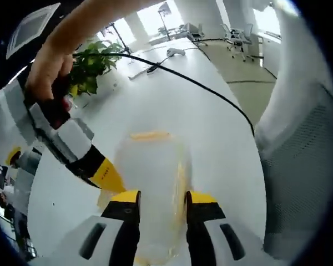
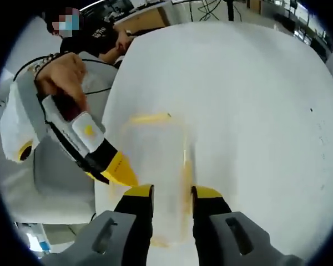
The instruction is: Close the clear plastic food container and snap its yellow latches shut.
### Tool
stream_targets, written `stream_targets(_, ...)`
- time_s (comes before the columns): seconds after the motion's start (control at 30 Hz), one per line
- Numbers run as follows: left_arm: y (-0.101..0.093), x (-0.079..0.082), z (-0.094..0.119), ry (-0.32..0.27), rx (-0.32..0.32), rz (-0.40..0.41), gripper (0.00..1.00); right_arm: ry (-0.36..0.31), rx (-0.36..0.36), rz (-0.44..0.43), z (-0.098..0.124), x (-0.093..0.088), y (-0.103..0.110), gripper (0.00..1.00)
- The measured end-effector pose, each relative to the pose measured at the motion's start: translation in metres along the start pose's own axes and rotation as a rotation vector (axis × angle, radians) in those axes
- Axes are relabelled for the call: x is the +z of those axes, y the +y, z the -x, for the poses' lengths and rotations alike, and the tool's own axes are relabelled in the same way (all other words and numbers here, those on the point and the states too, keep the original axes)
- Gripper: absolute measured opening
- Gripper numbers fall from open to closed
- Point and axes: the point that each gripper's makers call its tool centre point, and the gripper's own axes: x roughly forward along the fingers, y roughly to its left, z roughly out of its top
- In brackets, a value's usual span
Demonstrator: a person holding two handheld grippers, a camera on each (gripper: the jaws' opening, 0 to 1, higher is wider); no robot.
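The clear plastic container (image 1: pixel 150 166) lies blurred on the white table (image 1: pixel 211 127), with one yellow latch (image 1: pixel 150 134) at its far end and another yellow latch (image 1: pixel 181 180) along its right side. My left gripper (image 1: pixel 162 195) stands open over the container's near end, the lid showing between the jaws. The right gripper's yellow tip (image 1: pixel 108 176) touches the container's left side, held by a hand (image 1: pixel 47 66). In the right gripper view the container (image 2: pixel 155 155) sits ahead of my open right gripper (image 2: pixel 172 191), and the left gripper's yellow tip (image 2: pixel 119 169) rests against its left side.
A potted green plant (image 1: pixel 91 64) stands at the table's far left, and a black cable (image 1: pixel 200 86) runs across the top. A white-clad sleeve (image 1: pixel 299 138) fills the right. The table (image 2: pixel 238 83) stretches wide to the right; a person's torso (image 2: pixel 50 166) is at left.
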Motion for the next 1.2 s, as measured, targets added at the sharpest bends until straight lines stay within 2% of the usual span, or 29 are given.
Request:
stream_targets(0.07,0.002,-0.004,0.003,0.011,-0.006,0.095,0.34,-0.027,-0.023,-0.029,0.001,-0.004,0.002,0.24)
stream_targets(0.13,0.001,-0.009,0.006,0.025,-0.027,0.124,0.46,-0.025,-0.048,-0.034,0.005,-0.014,0.004,0.29)
stream_targets(0.2,0.002,-0.013,0.013,0.029,-0.041,0.120,0.52,-0.033,-0.084,-0.006,0.009,-0.019,0.000,0.31)
stream_targets(0.27,0.007,-0.016,0.020,0.028,-0.029,0.114,0.53,-0.053,-0.118,-0.011,0.013,-0.023,-0.001,0.33)
stream_targets(0.33,0.015,-0.019,0.026,0.027,-0.017,0.116,0.55,-0.077,-0.112,-0.031,0.017,-0.026,0.004,0.37)
stream_targets(0.47,0.029,-0.028,0.036,0.041,0.002,0.125,0.75,-0.088,-0.118,-0.023,0.018,-0.033,0.016,0.56)
stream_targets(0.53,0.039,-0.031,0.042,0.049,0.013,0.124,0.76,-0.069,-0.124,-0.019,0.016,-0.040,0.021,0.65)
stream_targets(0.6,0.044,-0.036,0.046,0.072,0.012,0.120,0.78,-0.049,-0.132,-0.001,0.014,-0.045,0.026,0.66)
stream_targets(0.63,0.042,-0.040,0.048,0.096,-0.017,0.104,0.80,-0.043,-0.138,0.007,0.014,-0.047,0.027,0.66)
stream_targets(0.77,0.043,-0.050,0.049,0.156,-0.043,0.068,0.85,-0.039,-0.150,0.013,0.012,-0.051,0.031,0.75)
stream_targets(0.87,0.039,-0.052,0.046,0.179,-0.092,0.030,0.85,-0.022,-0.152,0.019,0.007,-0.056,0.035,0.81)
stream_targets(0.97,0.040,-0.051,0.041,0.185,-0.102,0.021,0.86,-0.002,-0.176,0.036,0.006,-0.062,0.035,0.83)
stream_targets(1.07,0.039,-0.050,0.034,0.184,-0.125,0.029,0.96,0.007,-0.183,0.045,0.005,-0.064,0.039,0.84)
stream_targets(1.2,0.040,-0.048,0.026,0.193,-0.142,-0.010,0.93,0.022,-0.195,0.047,0.004,-0.069,0.040,0.85)
